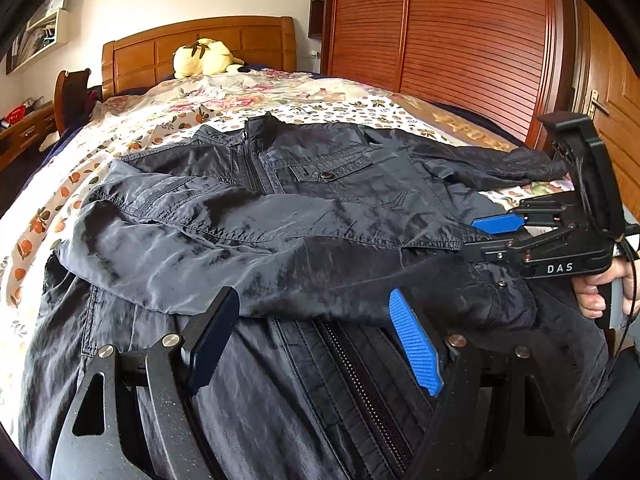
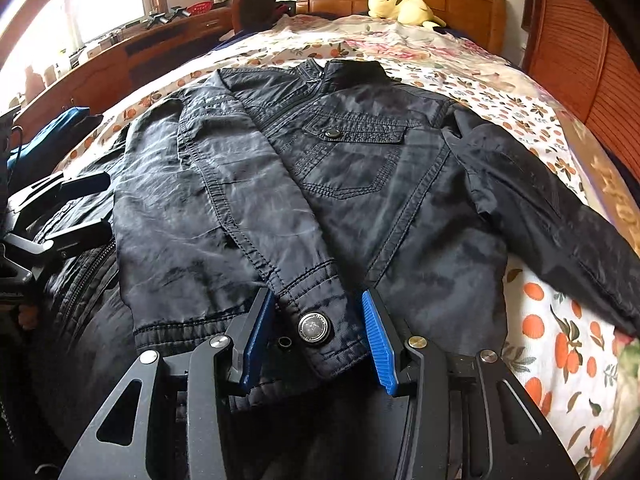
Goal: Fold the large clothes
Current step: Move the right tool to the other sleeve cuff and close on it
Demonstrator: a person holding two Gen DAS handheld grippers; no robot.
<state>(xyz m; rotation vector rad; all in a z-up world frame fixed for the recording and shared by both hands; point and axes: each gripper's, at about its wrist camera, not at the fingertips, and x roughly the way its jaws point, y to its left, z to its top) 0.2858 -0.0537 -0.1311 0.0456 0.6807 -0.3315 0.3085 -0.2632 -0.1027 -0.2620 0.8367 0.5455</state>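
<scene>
One bed (image 2: 560,360): it is the biggest thing here, and a yellow plush toy (image 2: 400,6) sits at its far end.
Jacket (image 2: 360,200): dark, flat on the bed, front up. Its collar end points at the plush toy and its bottom edge is on the side far from the toy, so its long way runs from the toy to the grippers.
Straight sleeve (image 2: 560,216): it sticks out to the side, away from the toy, and lies flat on the sheet.
Folded sleeve (image 2: 192,200): it lies slanted across the jacket's front, running away from the toy.
Left gripper (image 1: 313,294): wide open and holding nothing. It hangs over the bottom edge, at the jacket end far from the toy.
Right gripper (image 2: 317,298): about half open. It is the nearer one to the cuff.
Cuff (image 2: 340,344): it sits right between the right gripper's two blue pads, on the side far from the toy. I cannot see the pads squeezing it.
Snap button (image 2: 315,328): shiny, in the middle of the cuff.
Next move, my guess: it depends on the cuff sitting between those pads, so a small close would catch it.
</scene>
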